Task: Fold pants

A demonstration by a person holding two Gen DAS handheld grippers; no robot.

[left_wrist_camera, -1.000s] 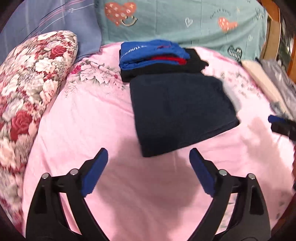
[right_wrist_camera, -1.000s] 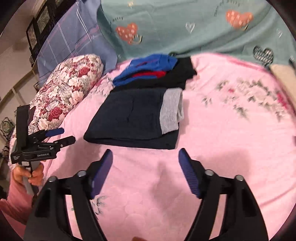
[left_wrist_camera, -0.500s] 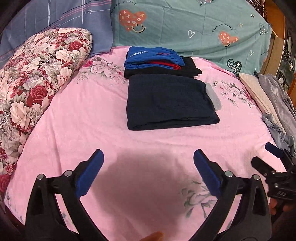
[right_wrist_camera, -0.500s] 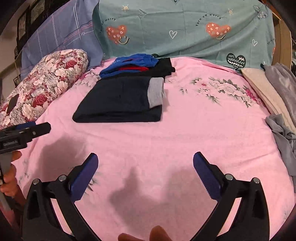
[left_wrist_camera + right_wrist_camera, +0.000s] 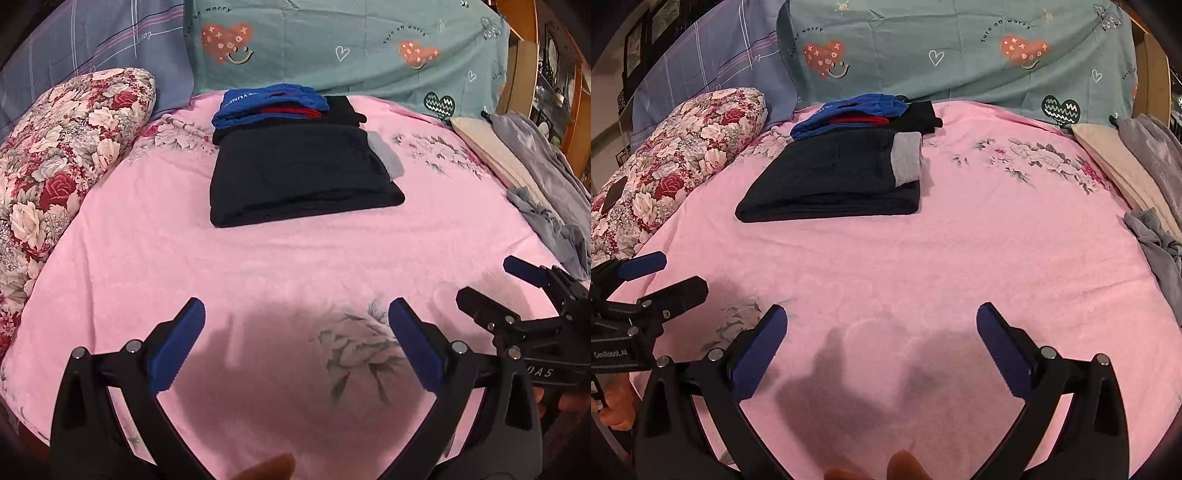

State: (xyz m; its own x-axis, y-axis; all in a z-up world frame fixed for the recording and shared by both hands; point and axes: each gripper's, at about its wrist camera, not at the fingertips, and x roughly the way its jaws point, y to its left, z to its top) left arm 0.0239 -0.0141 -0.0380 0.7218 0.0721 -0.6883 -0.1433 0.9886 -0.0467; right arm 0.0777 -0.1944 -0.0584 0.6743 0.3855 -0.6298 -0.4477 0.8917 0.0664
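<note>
Folded dark navy pants point(image 5: 299, 173) point(image 5: 834, 177) with a grey cuff point(image 5: 907, 157) lie flat on the pink bedspread point(image 5: 295, 266), toward its far middle. My left gripper point(image 5: 295, 328) hangs open over the near part of the bed, well short of the pants, with nothing between its blue pads. My right gripper point(image 5: 882, 328) is also open and empty, near the front edge. Each gripper shows at the side of the other's view: the right one point(image 5: 517, 288), the left one point(image 5: 657, 277).
Behind the pants sits a stack of folded blue, red and black clothes point(image 5: 273, 107). A floral pillow point(image 5: 55, 158) lies at the left, teal and blue pillows point(image 5: 351, 48) at the back. Grey and cream garments point(image 5: 535, 177) are heaped at the right edge.
Both grippers have pulled back from the folded pants toward the near edge of the bed, staying open. The pants lie still.
</note>
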